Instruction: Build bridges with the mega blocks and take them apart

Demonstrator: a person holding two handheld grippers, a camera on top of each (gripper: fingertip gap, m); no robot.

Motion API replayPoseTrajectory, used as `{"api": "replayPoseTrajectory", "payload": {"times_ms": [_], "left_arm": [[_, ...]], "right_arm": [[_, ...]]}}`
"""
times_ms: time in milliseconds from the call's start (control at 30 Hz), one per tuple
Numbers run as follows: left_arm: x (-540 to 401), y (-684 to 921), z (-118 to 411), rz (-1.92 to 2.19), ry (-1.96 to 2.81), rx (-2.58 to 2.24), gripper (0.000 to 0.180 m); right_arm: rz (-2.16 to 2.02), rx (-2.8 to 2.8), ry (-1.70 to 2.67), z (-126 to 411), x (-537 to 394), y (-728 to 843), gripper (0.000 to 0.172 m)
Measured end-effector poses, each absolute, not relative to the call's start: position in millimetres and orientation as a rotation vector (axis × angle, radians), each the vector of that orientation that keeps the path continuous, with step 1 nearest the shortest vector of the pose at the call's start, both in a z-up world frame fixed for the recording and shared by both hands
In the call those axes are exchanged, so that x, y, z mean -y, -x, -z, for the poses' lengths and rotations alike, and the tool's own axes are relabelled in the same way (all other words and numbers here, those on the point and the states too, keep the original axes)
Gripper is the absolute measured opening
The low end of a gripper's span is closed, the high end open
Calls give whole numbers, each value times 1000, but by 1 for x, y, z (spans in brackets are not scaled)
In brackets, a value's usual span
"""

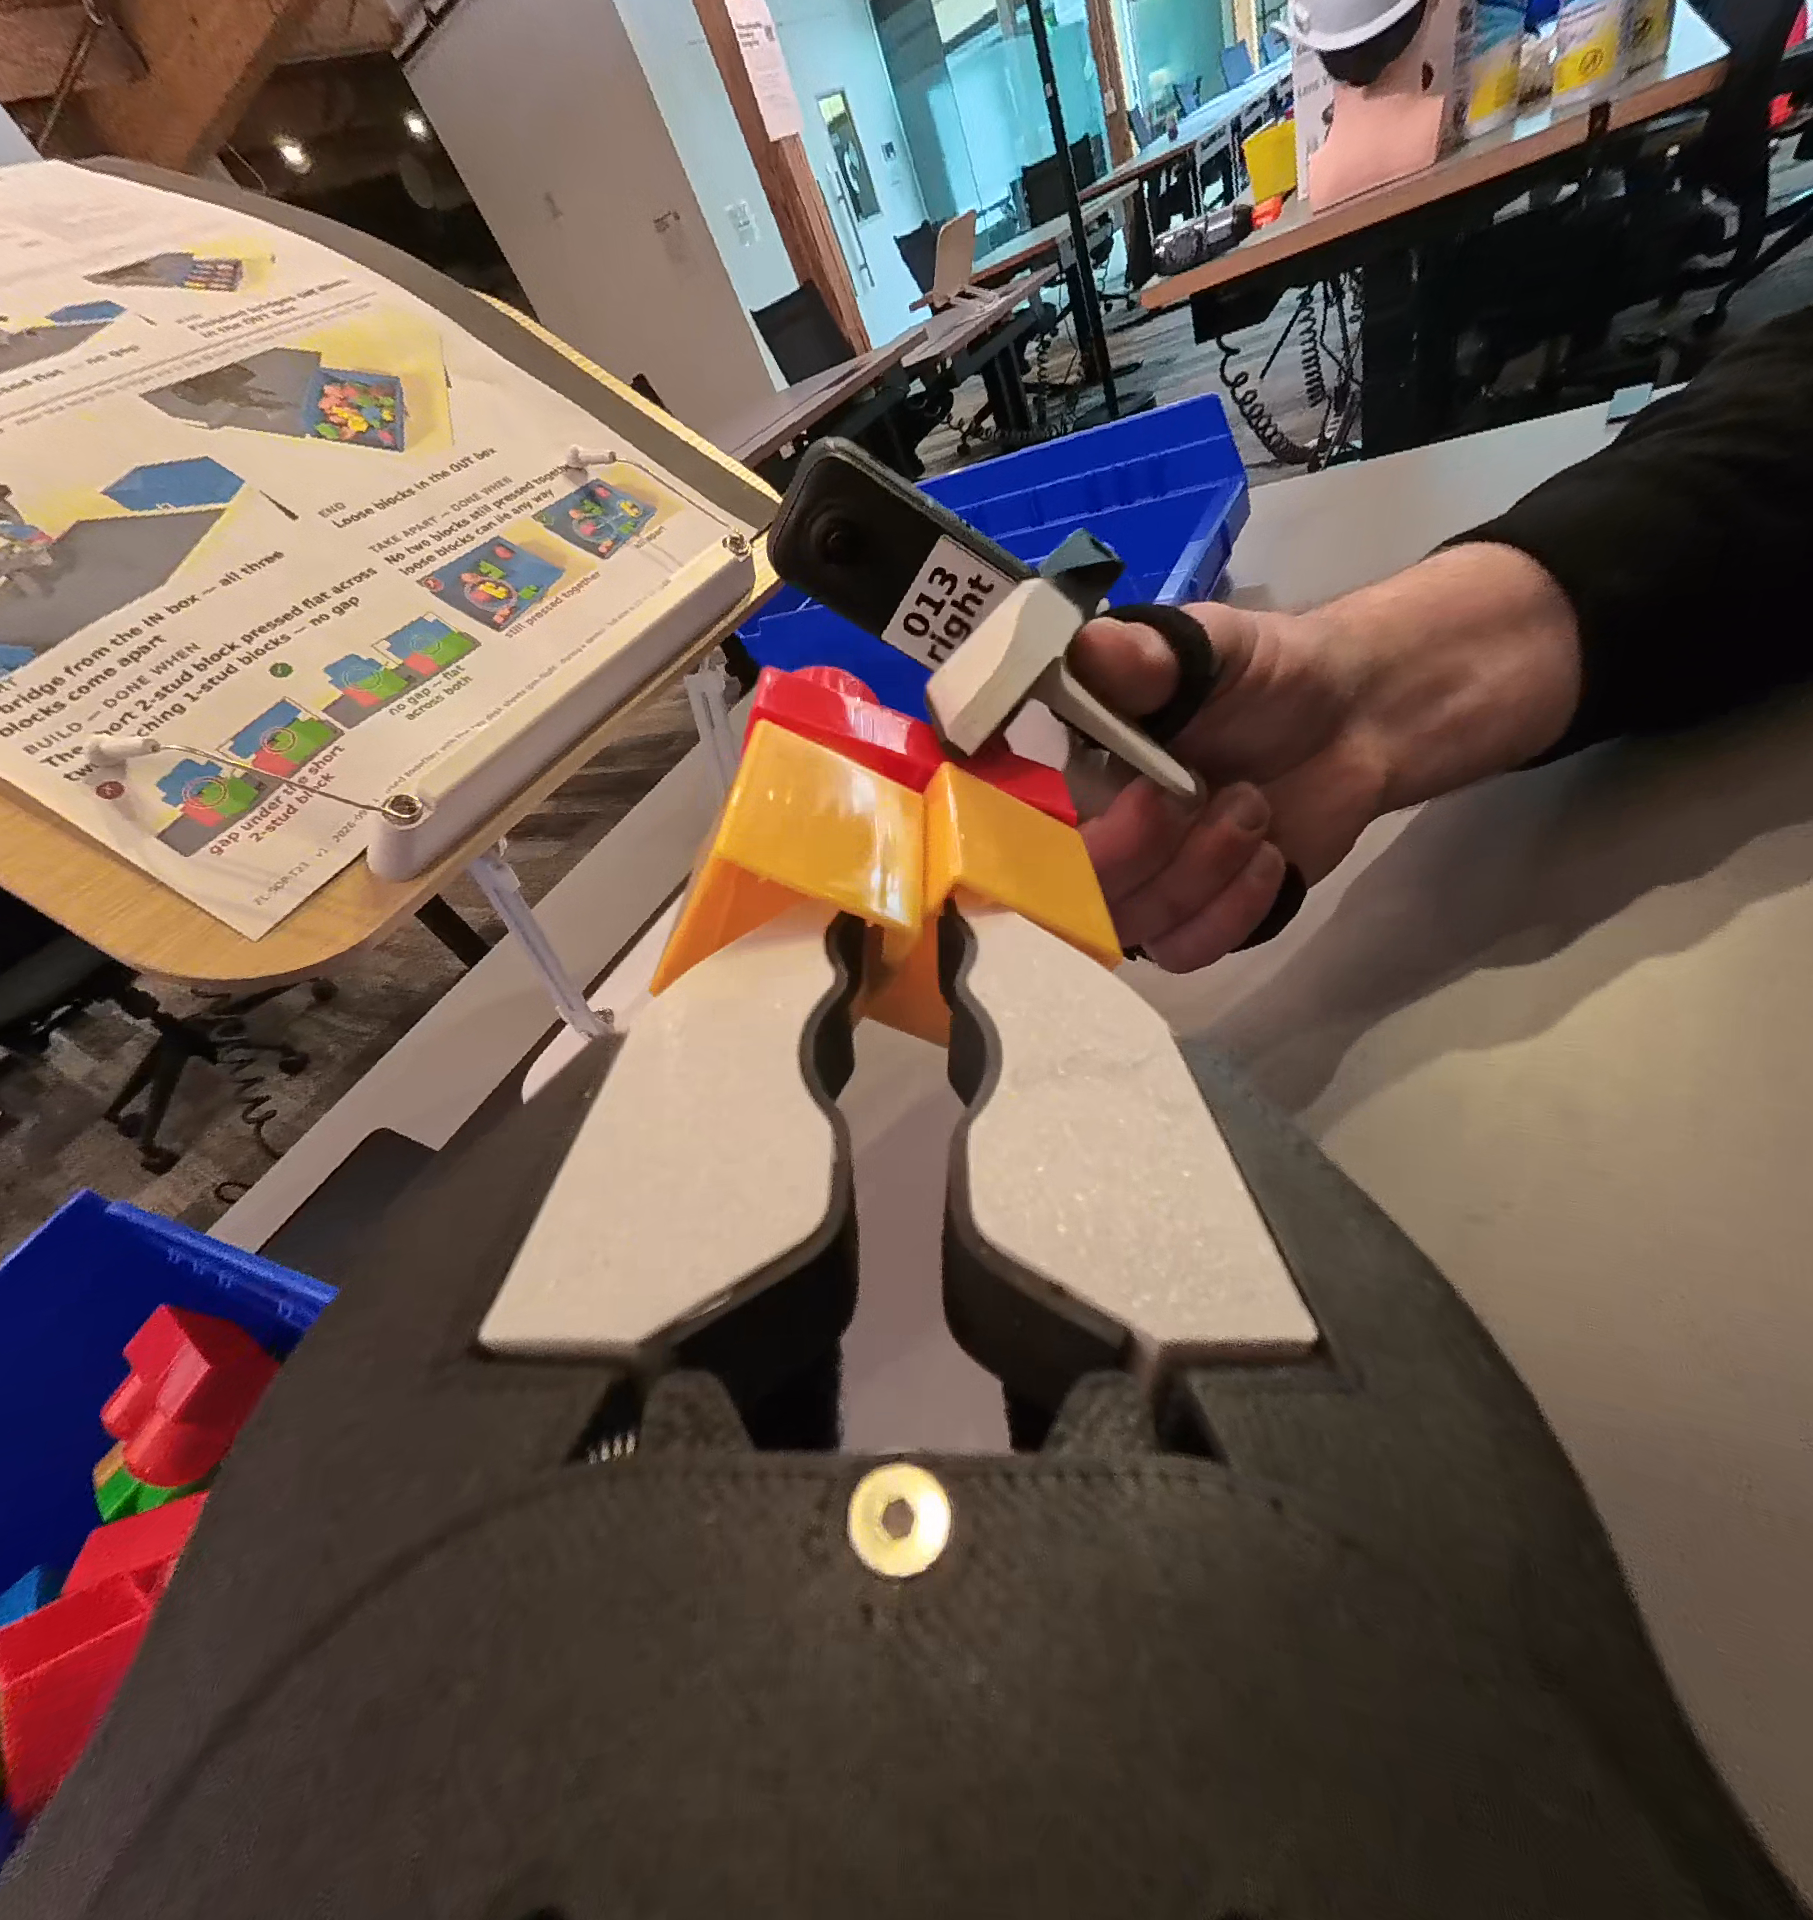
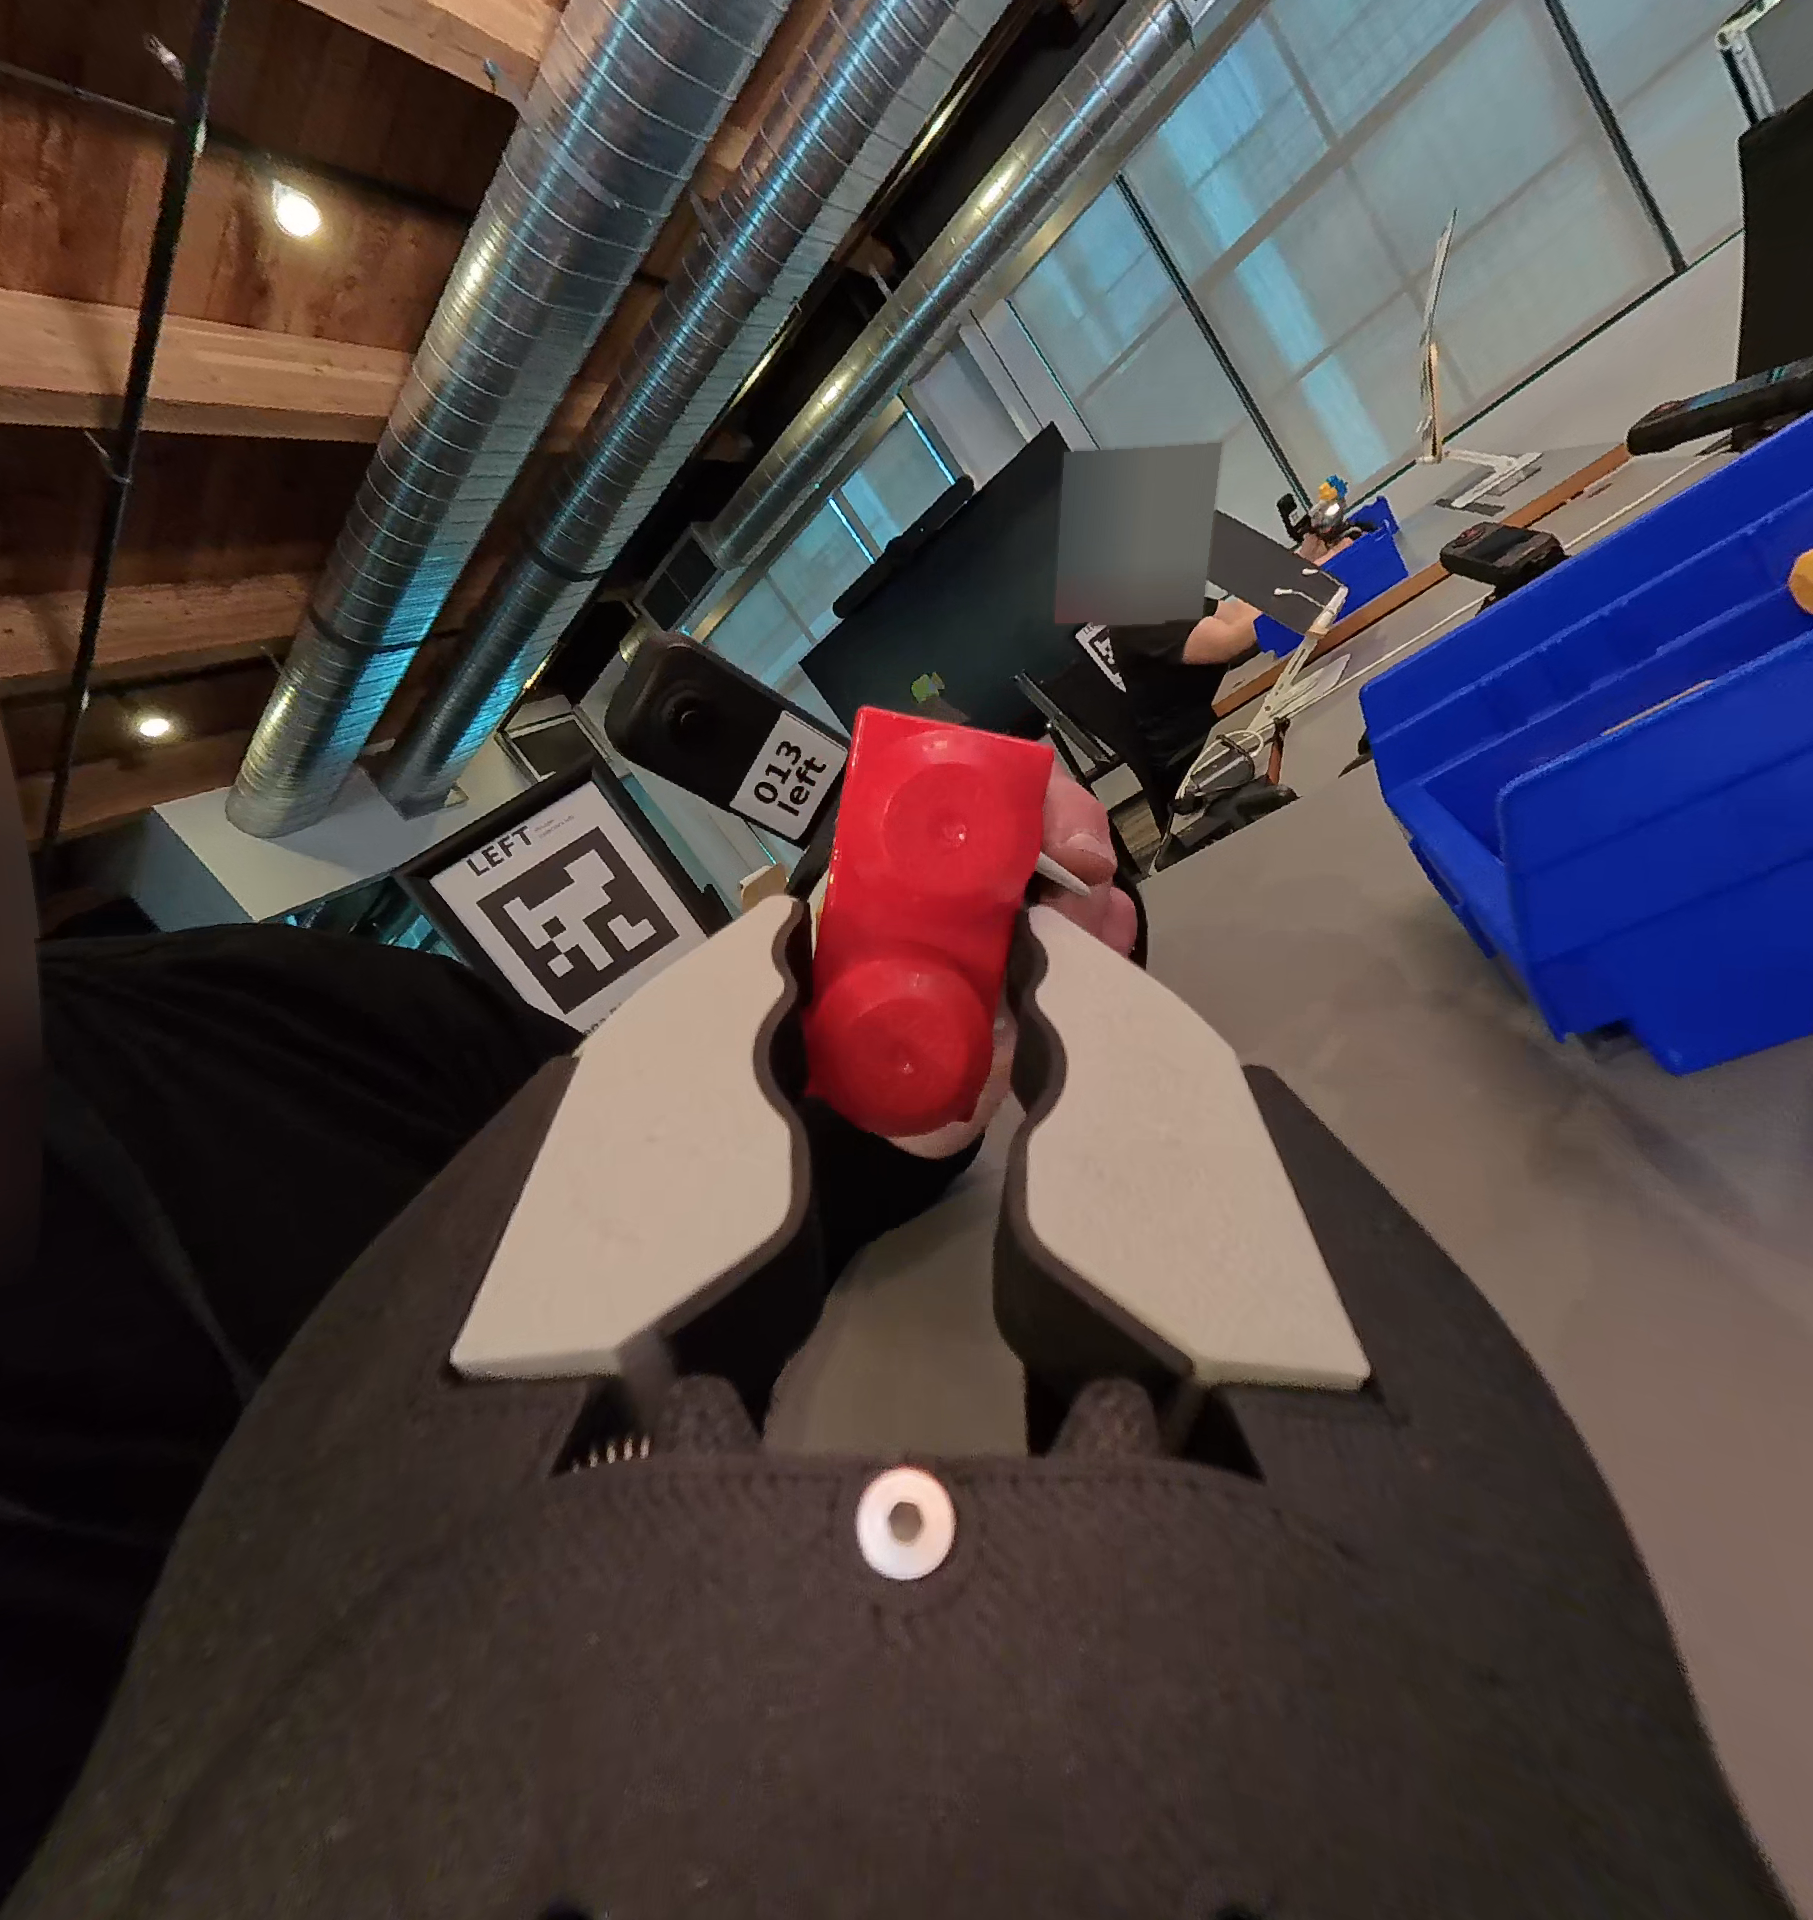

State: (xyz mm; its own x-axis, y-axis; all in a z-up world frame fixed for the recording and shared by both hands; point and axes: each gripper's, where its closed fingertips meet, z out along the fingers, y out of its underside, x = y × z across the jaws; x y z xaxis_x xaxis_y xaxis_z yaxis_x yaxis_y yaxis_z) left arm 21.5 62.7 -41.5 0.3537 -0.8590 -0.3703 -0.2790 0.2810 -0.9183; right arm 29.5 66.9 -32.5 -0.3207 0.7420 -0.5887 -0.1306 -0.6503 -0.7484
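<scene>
Blue bins (image 1: 1089, 499) flank left gripper (image 1: 897, 935) pinching orange blocks (image 1: 829, 831), right gripper (image 2: 907, 966) pinching red block (image 2: 923, 894).

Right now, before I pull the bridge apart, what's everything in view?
Red two-stud block: one, top of bridge, gripped by right tongs.
Yellow blocks: two, under the red; left tongs grip the inner walls.
Blue bins: one behind bridge; another near left, holding loose red, green, blue blocks.
Instruction sheet: one, on wooden stand, left.
Table: grey.
Left tongs: closed on yellow.
Right tongs: closed on red.
Hand: holding right tongs.
</scene>
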Motion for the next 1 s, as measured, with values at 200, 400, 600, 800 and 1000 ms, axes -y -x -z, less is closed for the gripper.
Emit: {"api": "replayPoseTrajectory", "payload": {"times_ms": [200, 400, 600, 800, 1000], "left_arm": [[-64, -22, 44, 496, 1266, -1201, 11], [-65, -23, 44, 483, 1270, -1190, 9], [-65, -22, 42, 524, 1260, -1164, 9], [-60, -35, 55, 584, 1275, -1240, 9], [-62, -39, 60, 591, 1274, -1252, 10]], "right_arm": [[-2007, 826, 1379, 36, -67, -28, 36], [-1973, 850, 1404, 37, -68, -28, 36], [-1922, 889, 1415, 36, -68, -28, 39], [-1990, 821, 1428, 36, -76, -32, 57], [-1958, 845, 1467, 44, -78, -32, 39]]}}
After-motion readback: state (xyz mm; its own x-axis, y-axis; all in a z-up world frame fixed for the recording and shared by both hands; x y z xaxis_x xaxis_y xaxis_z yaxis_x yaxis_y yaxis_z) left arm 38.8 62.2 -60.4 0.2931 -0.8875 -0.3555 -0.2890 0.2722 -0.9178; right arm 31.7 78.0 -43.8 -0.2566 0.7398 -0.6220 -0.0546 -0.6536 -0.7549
